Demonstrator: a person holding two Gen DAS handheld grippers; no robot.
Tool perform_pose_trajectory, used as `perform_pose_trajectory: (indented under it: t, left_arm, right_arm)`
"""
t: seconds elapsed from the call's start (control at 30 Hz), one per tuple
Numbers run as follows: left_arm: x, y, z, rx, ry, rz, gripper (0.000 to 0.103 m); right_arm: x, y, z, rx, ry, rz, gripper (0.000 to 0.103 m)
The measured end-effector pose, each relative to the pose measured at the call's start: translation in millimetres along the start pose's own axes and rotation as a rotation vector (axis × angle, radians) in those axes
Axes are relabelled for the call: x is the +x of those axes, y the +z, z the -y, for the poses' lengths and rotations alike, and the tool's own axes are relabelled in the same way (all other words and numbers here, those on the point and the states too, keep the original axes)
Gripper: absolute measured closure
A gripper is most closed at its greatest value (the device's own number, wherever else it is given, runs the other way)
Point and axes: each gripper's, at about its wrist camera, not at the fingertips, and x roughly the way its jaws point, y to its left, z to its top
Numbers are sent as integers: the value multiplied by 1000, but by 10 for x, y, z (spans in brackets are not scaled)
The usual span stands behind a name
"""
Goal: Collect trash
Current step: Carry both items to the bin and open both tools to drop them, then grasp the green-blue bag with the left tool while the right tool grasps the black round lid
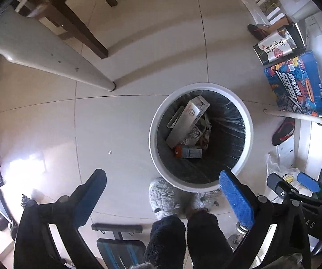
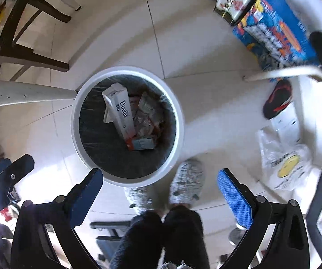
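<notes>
Trash (image 1: 189, 126) lies in the lined bin (image 1: 154, 134) just ahead of our left gripper (image 1: 163, 192) and right gripper (image 2: 161, 190), both spread wide and empty; we'd withdraw cleanly before fetching more.

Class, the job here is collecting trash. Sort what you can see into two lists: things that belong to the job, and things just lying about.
Belongs to the job:
- white bin with dark liner
- long white carton inside it
- small blue-grey box inside it
- left gripper, open, empty
- right gripper, open, empty

Just lying about:
- blue printed box
- plastic bag
- dark shoe
- chair
</notes>
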Motion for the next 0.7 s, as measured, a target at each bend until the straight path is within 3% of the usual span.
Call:
perform_pose_trajectory:
  t: [0.37, 0.7]
  left_arm:
    - [-986, -380, 13, -19, 5, 39, 0]
    - [-2077, -794, 26, 4, -5, 81, 0]
  right_arm:
    - [-1077, -379, -131, -35, -17, 53, 0]
    - [-2451, -899, -221, -51, -5, 134, 0]
